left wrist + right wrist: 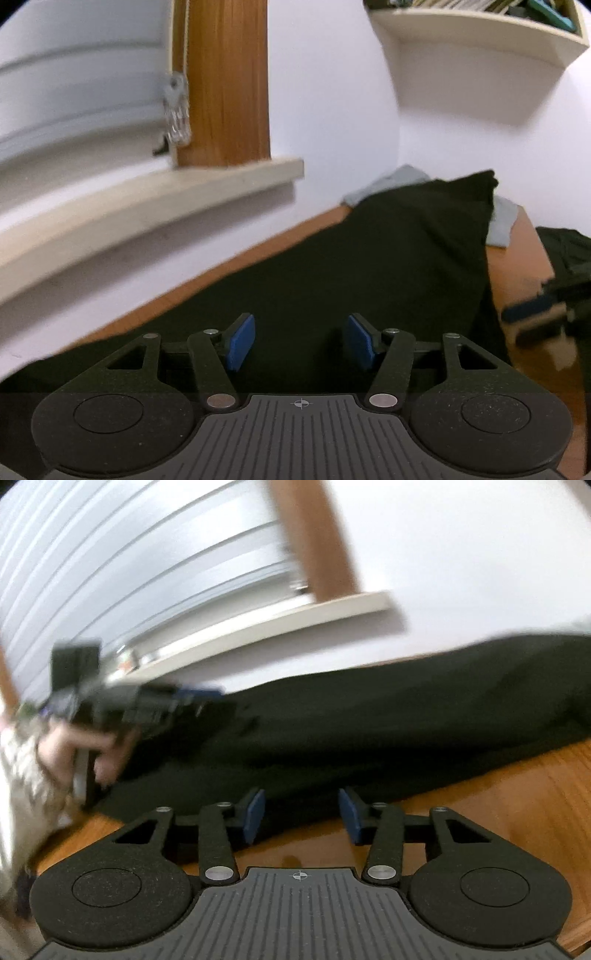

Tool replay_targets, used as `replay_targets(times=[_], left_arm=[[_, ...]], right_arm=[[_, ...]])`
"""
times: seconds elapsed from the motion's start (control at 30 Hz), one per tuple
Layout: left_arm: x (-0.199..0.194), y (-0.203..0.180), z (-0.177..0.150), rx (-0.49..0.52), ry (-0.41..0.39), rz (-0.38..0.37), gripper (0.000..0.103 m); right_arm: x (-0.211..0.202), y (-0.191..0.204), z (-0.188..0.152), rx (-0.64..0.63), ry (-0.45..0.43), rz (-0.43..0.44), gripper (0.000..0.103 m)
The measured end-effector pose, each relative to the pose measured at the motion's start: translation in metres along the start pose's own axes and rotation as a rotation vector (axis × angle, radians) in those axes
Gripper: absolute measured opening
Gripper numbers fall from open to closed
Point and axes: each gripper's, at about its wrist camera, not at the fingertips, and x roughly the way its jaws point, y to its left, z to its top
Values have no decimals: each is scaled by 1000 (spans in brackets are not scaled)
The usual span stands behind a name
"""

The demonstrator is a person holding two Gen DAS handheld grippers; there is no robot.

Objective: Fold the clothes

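Observation:
A black garment (369, 266) lies spread on the wooden table (517, 266). It also shows in the right wrist view (369, 731). My left gripper (301, 341) is open and empty, just above the black cloth. My right gripper (301, 818) is open and empty at the garment's near edge. The left gripper (199, 696) appears blurred in the right wrist view, held in a hand over the cloth. The right gripper (532, 317) appears blurred at the right of the left wrist view.
A grey garment (498, 221) lies under the black one by the wall. Another dark garment (569, 251) lies at the far right. A window sill (147, 206), a wooden frame (229, 81) and a wall shelf (480, 33) stand behind the table.

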Motion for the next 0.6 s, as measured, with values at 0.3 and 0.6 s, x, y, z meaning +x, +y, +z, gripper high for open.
replay_targets(times=[0.3, 0.6], left_arm=[[7, 22, -10, -130, 19, -47, 63], [0, 6, -8, -45, -15, -34, 65]], right_arm=[[28, -45, 29, 103, -47, -150, 47], [54, -78, 95, 83, -82, -283, 22]])
